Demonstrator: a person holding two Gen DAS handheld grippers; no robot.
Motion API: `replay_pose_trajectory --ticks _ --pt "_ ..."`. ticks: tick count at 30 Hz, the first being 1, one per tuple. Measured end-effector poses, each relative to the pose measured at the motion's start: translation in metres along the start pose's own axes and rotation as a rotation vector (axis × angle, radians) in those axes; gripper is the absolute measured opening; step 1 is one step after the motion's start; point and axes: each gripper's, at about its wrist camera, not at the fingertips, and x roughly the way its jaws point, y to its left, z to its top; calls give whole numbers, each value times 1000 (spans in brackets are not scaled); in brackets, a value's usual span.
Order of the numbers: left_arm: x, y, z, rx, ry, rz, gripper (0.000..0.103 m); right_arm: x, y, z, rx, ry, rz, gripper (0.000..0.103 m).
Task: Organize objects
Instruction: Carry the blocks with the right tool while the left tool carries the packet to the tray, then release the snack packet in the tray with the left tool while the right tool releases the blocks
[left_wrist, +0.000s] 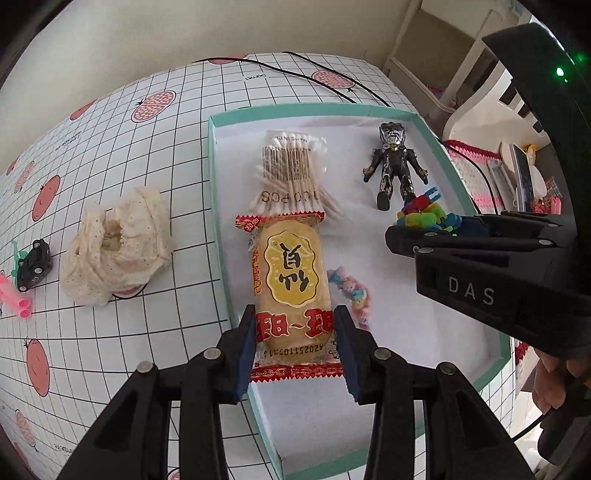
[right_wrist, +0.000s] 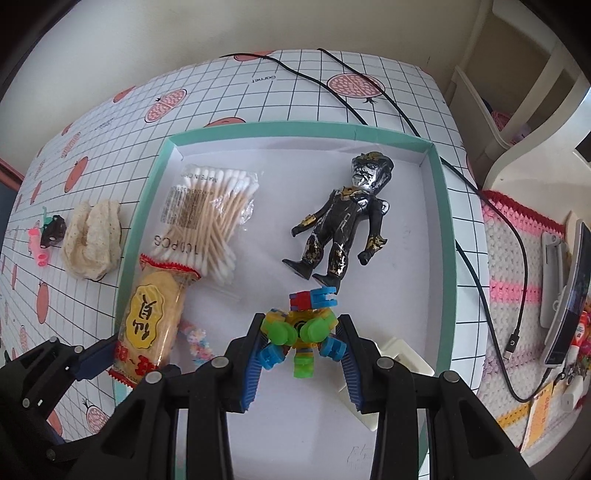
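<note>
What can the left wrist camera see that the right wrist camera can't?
Only the left wrist view shows a person's hand at its right edge. Only the right wrist view shows a white plastic piece in the box corner. Both show the teal-rimmed white box, the yellow snack packet in the left gripper, the black figure, and the colourful block toy in the right gripper.

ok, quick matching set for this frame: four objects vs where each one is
Things:
1. snack pack
2. block toy
3. figure
4. lace cloth

Places:
A. on the mat, left of the box
B. lying in the box, far right part
C. between the left gripper pads
D. between the right gripper pads

Pairs: 1-C, 2-D, 3-B, 4-A
</note>
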Motion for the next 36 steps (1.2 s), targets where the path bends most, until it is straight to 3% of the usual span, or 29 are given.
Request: replay_pose_trajectory --ticks 26,36 --pt "20 -13 2 43 31 24 42 20 11 0 21 23 -20 42" --pt "8 -9 3 47 38 0 49 9 15 3 43 -11 -11 46"
